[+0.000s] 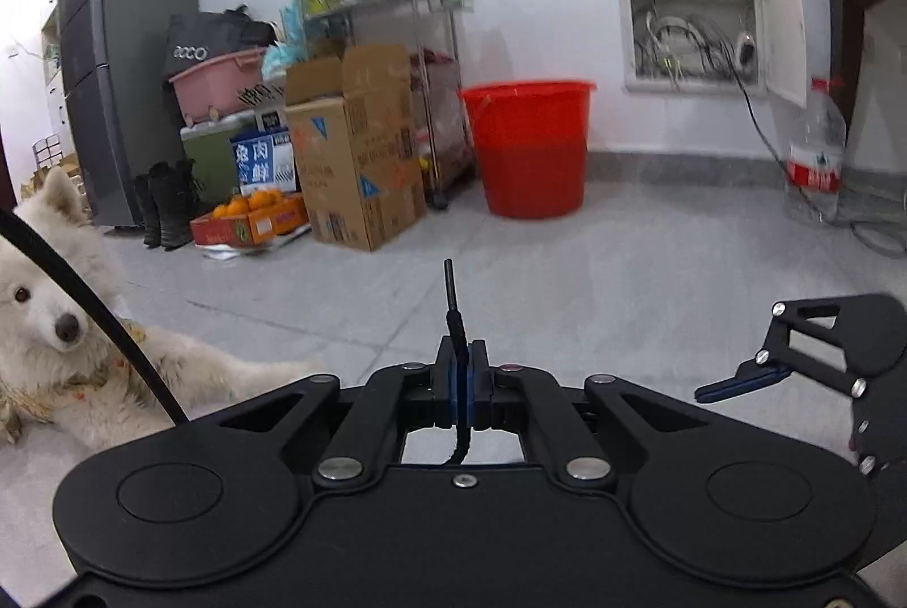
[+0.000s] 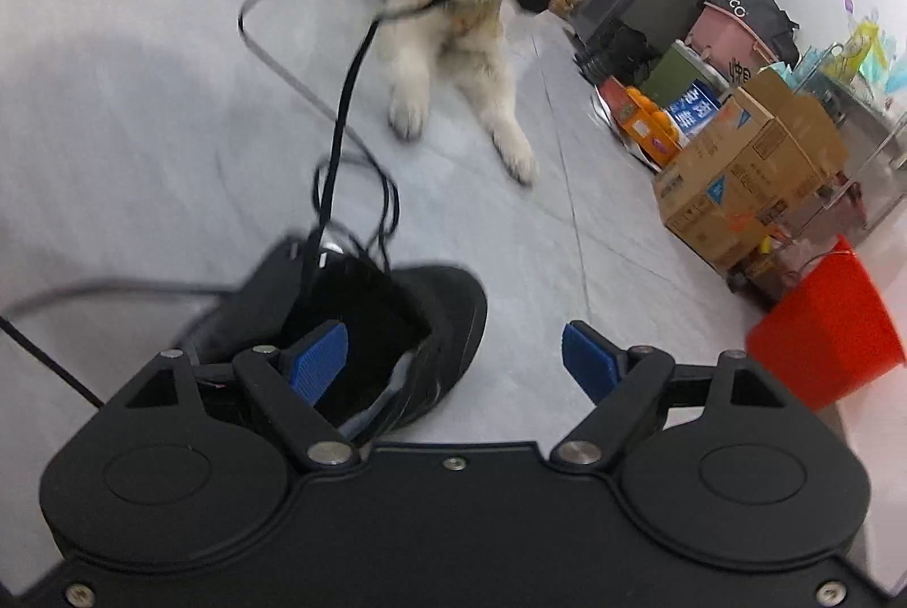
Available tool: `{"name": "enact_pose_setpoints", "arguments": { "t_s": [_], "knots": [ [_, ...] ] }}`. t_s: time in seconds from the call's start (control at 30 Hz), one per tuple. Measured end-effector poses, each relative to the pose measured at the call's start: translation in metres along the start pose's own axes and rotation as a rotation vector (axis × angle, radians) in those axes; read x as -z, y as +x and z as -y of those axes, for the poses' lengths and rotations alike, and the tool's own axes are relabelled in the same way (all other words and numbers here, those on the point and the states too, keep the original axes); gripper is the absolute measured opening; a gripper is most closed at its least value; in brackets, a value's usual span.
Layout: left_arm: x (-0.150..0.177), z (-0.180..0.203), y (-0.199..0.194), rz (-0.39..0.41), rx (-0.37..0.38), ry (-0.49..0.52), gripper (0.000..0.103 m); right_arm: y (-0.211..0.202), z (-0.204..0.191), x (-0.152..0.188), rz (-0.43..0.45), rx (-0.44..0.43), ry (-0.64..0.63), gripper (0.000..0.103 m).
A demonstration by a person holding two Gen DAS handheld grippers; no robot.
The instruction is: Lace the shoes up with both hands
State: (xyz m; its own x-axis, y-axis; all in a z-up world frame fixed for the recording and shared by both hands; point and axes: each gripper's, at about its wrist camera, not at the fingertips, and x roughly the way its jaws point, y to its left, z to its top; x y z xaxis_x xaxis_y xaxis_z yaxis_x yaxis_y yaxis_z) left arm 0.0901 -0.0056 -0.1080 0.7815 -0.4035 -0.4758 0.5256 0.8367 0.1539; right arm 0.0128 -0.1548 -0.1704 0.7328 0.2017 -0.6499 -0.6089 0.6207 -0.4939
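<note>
Ribbed blue fingers (image 1: 462, 381) pinch flat black shoelace (image 1: 453, 307); right gripper (image 2: 453, 353) spread.

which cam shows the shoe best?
Right wrist: the black shoe lies on the floor just past the open right gripper, lace rising from it. Left wrist shows no shoe, only the lace tip pinched in the left gripper.

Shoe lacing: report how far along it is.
Done: the lace already runs up out of the shoe, so some threading looks finished. In hand: the left gripper is shut on the lace tip; the right gripper is open above the shoe. Left: remaining eyelets and the tie; the count is hidden.
</note>
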Motion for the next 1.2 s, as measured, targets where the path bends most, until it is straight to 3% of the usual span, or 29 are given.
{"name": "enact_pose_setpoints", "arguments": {
  "t_s": [0.03,0.07,0.17,0.4,0.6,0.7,0.73,0.77,1.03,1.2],
  "knots": [
    [0.004,0.002,0.003,-0.016,0.005,0.009,0.003,0.007,-0.005,0.002,-0.015,0.006,0.013,0.084],
    [0.007,0.004,0.006,-0.028,0.008,0.019,0.003,0.012,-0.008,0.004,-0.025,0.005,0.037,0.074],
    [0.014,0.006,0.013,-0.051,0.016,0.033,0.003,0.027,-0.014,0.006,-0.060,0.043,0.061,0.068],
    [0.029,0.010,0.031,-0.107,0.041,0.055,0.003,0.059,-0.023,0.010,-0.094,0.129,0.043,0.066],
    [0.043,0.020,0.046,-0.161,0.082,0.061,0.003,0.075,-0.022,0.017,-0.114,0.146,0.088,0.064],
    [0.048,0.024,0.051,-0.185,0.112,0.081,0.003,0.079,-0.017,0.017,-0.120,0.121,0.118,0.044],
    [0.050,0.025,0.053,-0.193,0.127,0.088,0.003,0.079,-0.016,0.018,-0.117,0.110,0.130,0.021],
    [0.053,0.027,0.055,-0.203,0.146,0.096,0.003,0.080,-0.015,0.019,-0.115,0.098,0.143,0.010],
    [0.065,0.039,0.067,-0.251,0.240,0.142,0.003,0.077,-0.003,0.026,-0.092,0.041,0.249,0.005],
    [0.074,0.044,0.092,-0.356,0.262,0.117,0.003,0.075,0.013,0.032,-0.083,-0.015,0.361,0.005]
  ]
}}
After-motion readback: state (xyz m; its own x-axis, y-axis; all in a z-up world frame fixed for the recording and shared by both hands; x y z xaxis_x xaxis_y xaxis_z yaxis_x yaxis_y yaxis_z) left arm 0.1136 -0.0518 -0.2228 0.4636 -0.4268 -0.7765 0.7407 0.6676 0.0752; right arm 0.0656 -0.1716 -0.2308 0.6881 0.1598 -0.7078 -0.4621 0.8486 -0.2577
